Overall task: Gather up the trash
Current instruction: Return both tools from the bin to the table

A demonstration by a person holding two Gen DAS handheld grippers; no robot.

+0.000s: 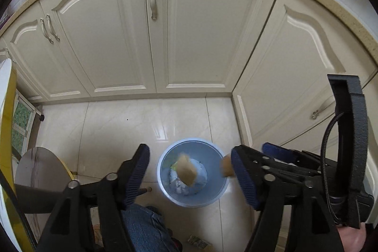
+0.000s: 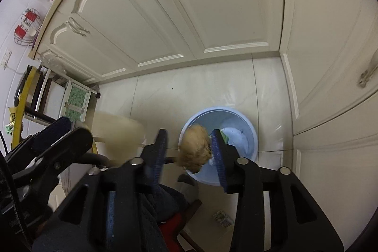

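A light blue bin (image 1: 212, 201) stands on the tiled floor below both grippers, with crumpled white paper (image 1: 189, 185) and a green scrap inside. My left gripper (image 1: 189, 149) is open above it. A blurred tan scrap (image 1: 186, 169) hangs loose between its fingers, touching neither. A second tan wad (image 1: 226, 165) shows just past the right-hand finger. In the right wrist view my right gripper (image 2: 189, 131) is open over the bin (image 2: 248, 124), and the tan wad (image 2: 195, 148) sits loose between its fingers, clear of the left one. A finger (image 2: 56, 131) of the left gripper shows at far left.
Cream cabinet doors (image 1: 196, 34) wall the floor at the back and right. A round table with a yellow edge (image 1: 40, 169) is at the left. A person's knee in jeans (image 1: 141, 223) is below the grippers. A small printed wrapper (image 2: 222, 217) lies on the floor near the bin.
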